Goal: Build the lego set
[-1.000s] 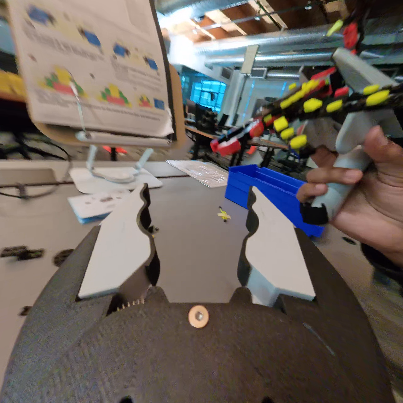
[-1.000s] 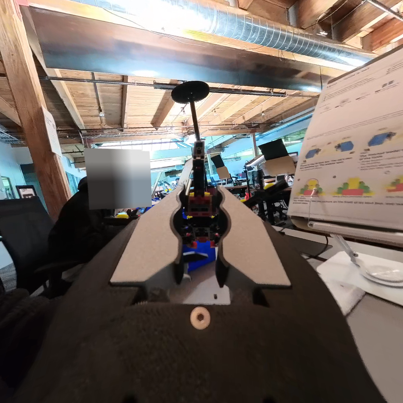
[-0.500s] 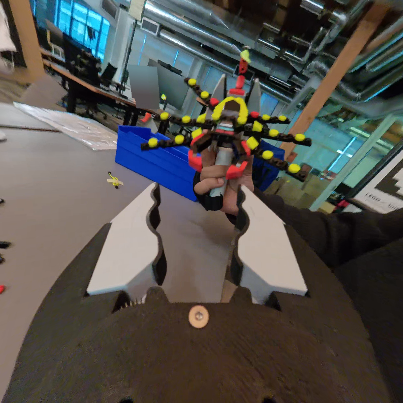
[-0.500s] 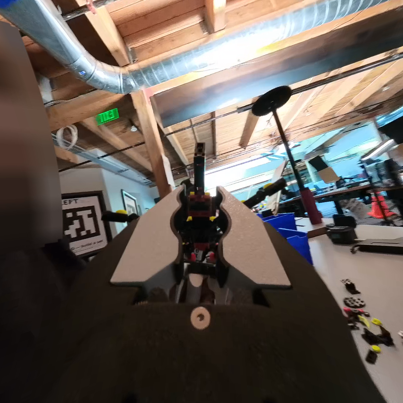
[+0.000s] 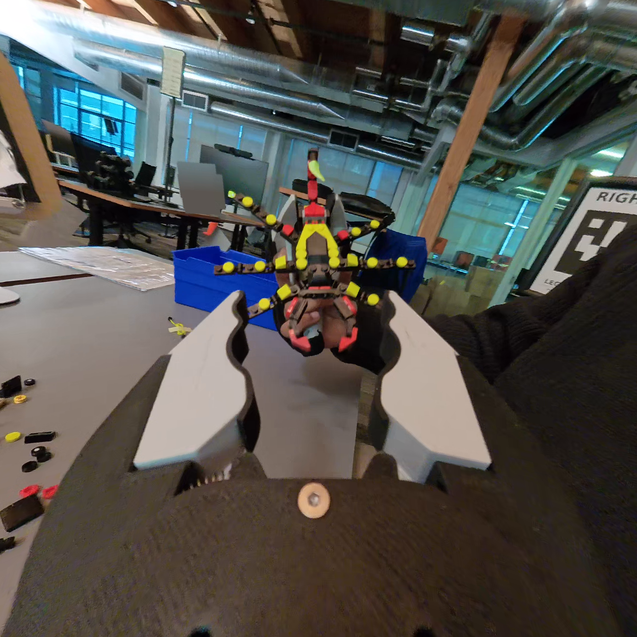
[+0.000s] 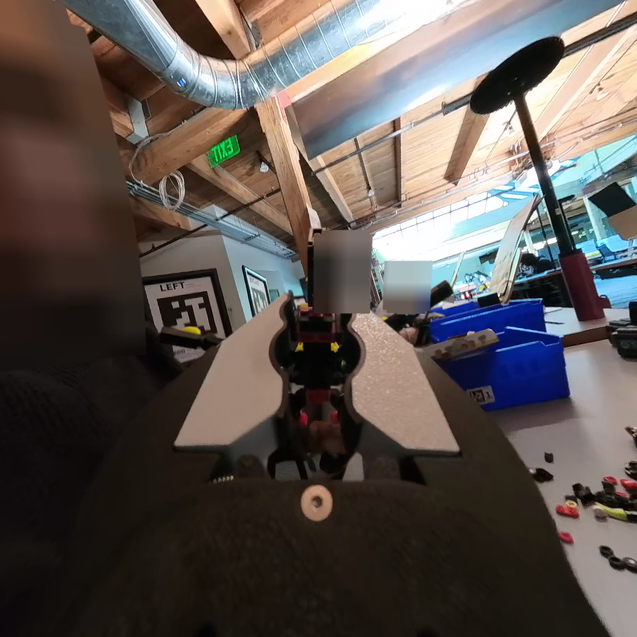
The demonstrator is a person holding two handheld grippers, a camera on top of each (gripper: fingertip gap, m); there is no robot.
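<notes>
Brick scorpion [image 6: 319, 348] clamped in right gripper [image 6: 317, 331].

Brick scorpion model [image 5: 315, 269] between right gripper [image 6: 317, 341] jaws, ahead of left gripper [image 5: 313, 317]; bins [image 5: 220, 275] behind, loose bricks [image 5: 31, 444] left on desk [image 5: 86, 341].

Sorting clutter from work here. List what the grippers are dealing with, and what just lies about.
In hand:
- right gripper, shut on the brick scorpion
- left gripper, open, facing the scorpion, not touching it

Lying about:
- blue bins
- loose bricks on the table
- plastic sheet
- yellow scrap
</notes>
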